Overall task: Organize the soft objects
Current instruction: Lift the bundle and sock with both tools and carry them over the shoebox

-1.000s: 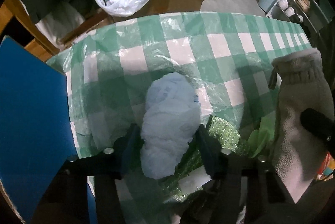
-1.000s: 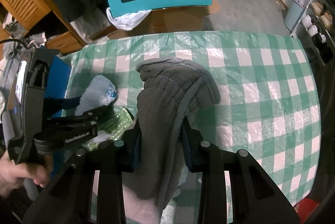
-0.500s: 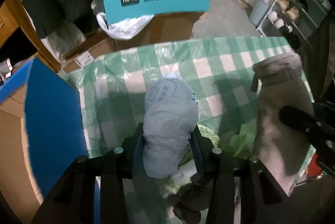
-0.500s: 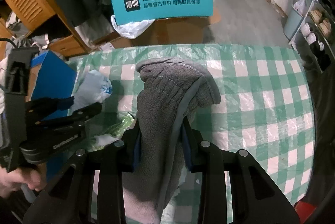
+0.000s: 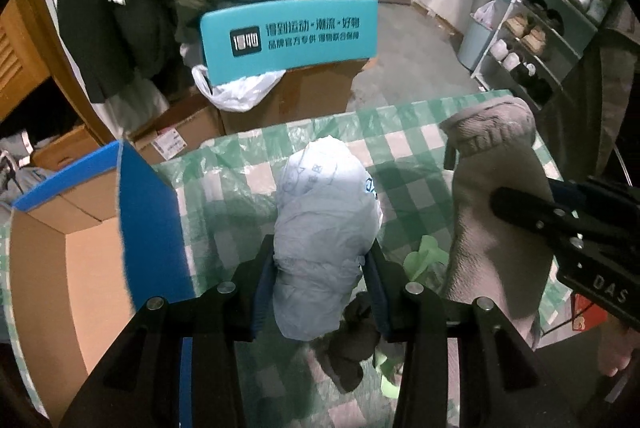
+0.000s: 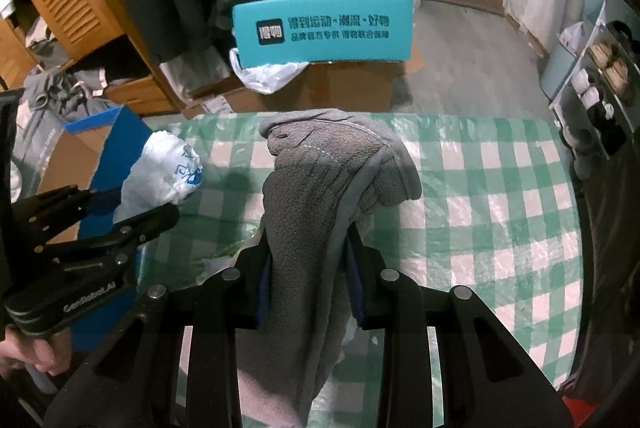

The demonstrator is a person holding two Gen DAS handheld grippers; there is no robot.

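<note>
Checked tablecloth (image 6: 480, 188) below left tool (image 5: 318, 270) clamped on white bag (image 5: 324, 228), right tool (image 6: 308, 272) on grey glove (image 6: 320, 188), open cardboard box (image 5: 60, 260) alongside.

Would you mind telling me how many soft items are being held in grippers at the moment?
2. The white plastic-wrapped bundle is clamped in the left gripper, beside the blue-flapped cardboard box; the grey fleece glove is clamped in the right gripper, above the checked tablecloth.

Both wrist cameras are looking steeply down along their fingers, close above the table (image 5: 404, 132). They are sharing the checked cloth, teal sign (image 6: 322, 28) and each other's gripper.
</note>
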